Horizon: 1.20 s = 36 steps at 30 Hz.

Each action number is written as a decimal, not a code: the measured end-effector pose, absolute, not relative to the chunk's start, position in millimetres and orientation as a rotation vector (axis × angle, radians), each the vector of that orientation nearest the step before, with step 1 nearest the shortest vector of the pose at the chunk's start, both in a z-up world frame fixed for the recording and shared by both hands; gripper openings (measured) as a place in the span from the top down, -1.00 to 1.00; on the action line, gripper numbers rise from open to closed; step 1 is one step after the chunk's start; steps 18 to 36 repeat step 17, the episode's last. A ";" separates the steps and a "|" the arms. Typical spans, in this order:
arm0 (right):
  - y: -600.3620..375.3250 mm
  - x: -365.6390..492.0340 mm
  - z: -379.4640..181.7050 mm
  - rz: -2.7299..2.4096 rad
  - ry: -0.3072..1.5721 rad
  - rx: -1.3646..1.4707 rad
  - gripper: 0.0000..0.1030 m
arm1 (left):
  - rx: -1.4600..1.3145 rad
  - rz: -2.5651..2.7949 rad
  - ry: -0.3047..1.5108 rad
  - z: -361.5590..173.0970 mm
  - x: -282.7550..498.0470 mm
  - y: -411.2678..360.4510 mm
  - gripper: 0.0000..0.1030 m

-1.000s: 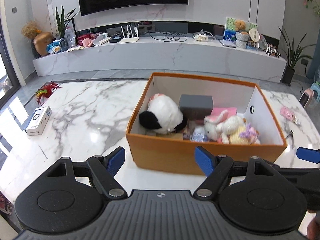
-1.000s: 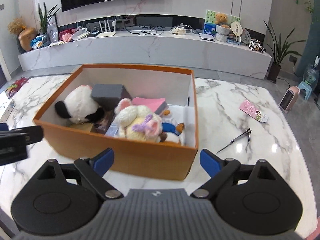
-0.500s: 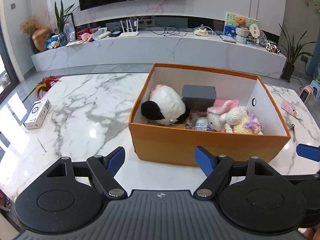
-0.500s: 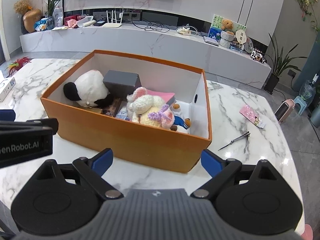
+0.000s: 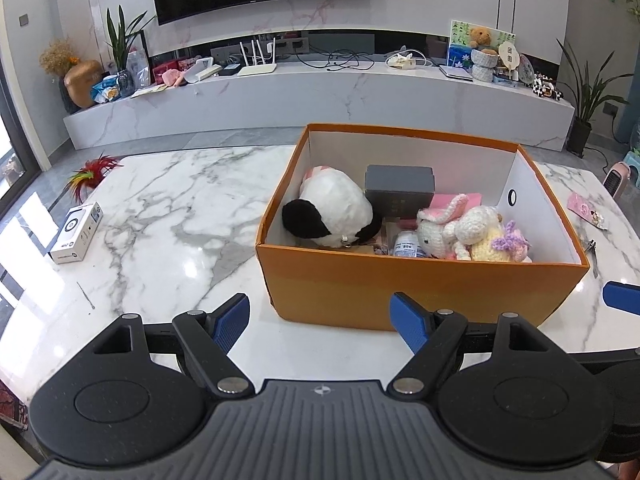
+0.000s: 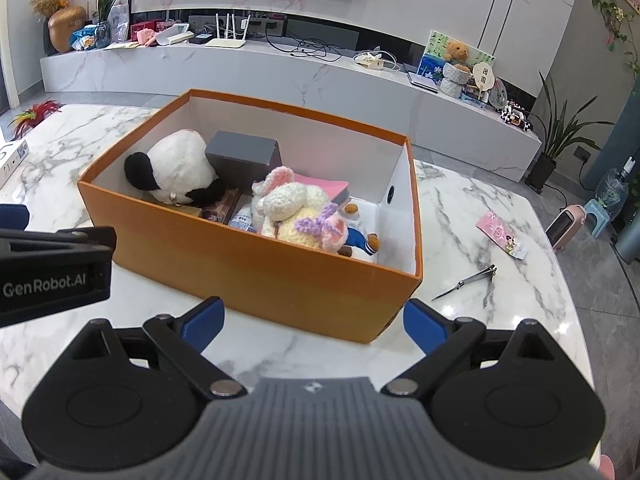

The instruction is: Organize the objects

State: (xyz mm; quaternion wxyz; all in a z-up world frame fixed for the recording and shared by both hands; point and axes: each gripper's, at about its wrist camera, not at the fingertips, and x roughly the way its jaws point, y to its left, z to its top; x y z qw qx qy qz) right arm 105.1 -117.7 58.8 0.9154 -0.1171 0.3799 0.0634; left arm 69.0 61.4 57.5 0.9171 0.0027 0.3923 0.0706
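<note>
The left gripper (image 5: 320, 312) hangs with its blue pads spread wide and nothing between them, just short of the near wall of the orange box (image 5: 420, 292), which lies at 12 to 1 o'clock from it. The right gripper (image 6: 314, 318) is likewise spread and empty, facing the box's near corner at 12 o'clock.

Inside the box, a black-and-white plush (image 6: 172, 170) fills the left end, with a grey case (image 6: 242, 154) just beside it toward the back wall. A crocheted bunny (image 6: 298, 216) lies in the middle over a pink book (image 6: 326, 188).

On the marble table (image 6: 460, 220), nail clippers (image 6: 470, 282) rest at 2 o'clock from the right gripper, a pink card (image 6: 500, 234) beyond them. A white carton (image 5: 76, 232) sits at 10 o'clock from the left gripper.
</note>
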 end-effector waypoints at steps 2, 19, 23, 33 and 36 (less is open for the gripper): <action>-117.9 105.0 58.7 0.130 0.782 -0.240 -0.87 | 0.006 0.143 0.806 57.4 68.7 60.4 -0.77; -118.1 105.0 56.7 0.138 0.791 -0.231 -0.88 | 0.016 0.127 0.784 57.5 66.9 56.1 -0.78; -118.1 105.0 56.7 0.138 0.791 -0.231 -0.88 | 0.016 0.127 0.784 57.5 66.9 56.1 -0.78; -118.1 105.0 56.7 0.138 0.791 -0.231 -0.88 | 0.016 0.127 0.784 57.5 66.9 56.1 -0.78; -118.1 105.0 56.7 0.138 0.791 -0.231 -0.88 | 0.016 0.127 0.784 57.5 66.9 56.1 -0.78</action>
